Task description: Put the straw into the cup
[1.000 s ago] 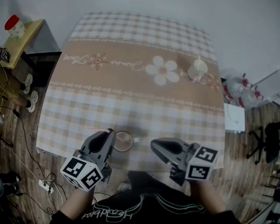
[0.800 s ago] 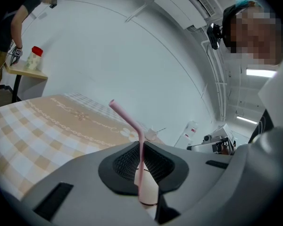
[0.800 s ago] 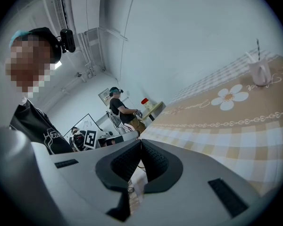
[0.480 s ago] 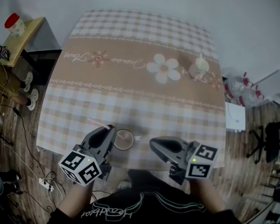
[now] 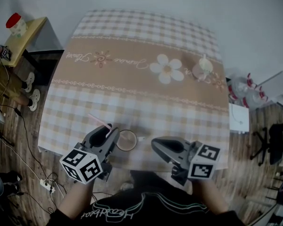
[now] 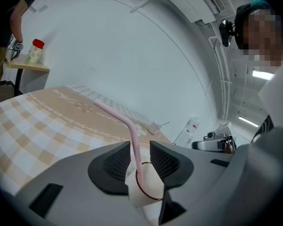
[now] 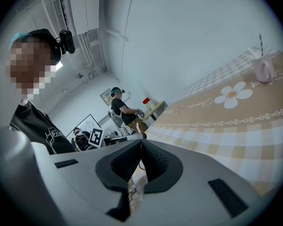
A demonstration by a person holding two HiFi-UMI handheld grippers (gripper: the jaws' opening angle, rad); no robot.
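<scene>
Left gripper view is showing you the pink straw (image 6: pixel 134 136) standing between the jaws of your left gripper (image 6: pixel 140 146). Its lower end is sitting inside the white cup (image 6: pixel 144 188), and its bent top is leaning away to the left. Those jaws have just been opening. They are now standing apart on either side of the straw, with a clear gap on its right side, so the pads are no longer squeezing it.

Head view is showing the cup (image 5: pixel 126 141) resting on the checked tablecloth (image 5: pixel 132 102) close to the near edge, just beside the tip of your left gripper (image 5: pixel 111 132). The straw (image 5: pixel 98 122) is poking out of it toward the left.

You are holding your right gripper (image 5: pixel 154 146) just to the right of the cup, not touching it. In its own view the right gripper (image 7: pixel 141 145) is empty, its jaws pressed together at the tips.

A second cup with a straw (image 5: pixel 201 68) is sitting well apart at the far right of the table, near the printed white flower (image 5: pixel 166 71). A red-lidded jar (image 5: pixel 14 25) is standing on the yellow side table (image 5: pixel 26 39) beyond the far left corner.
</scene>
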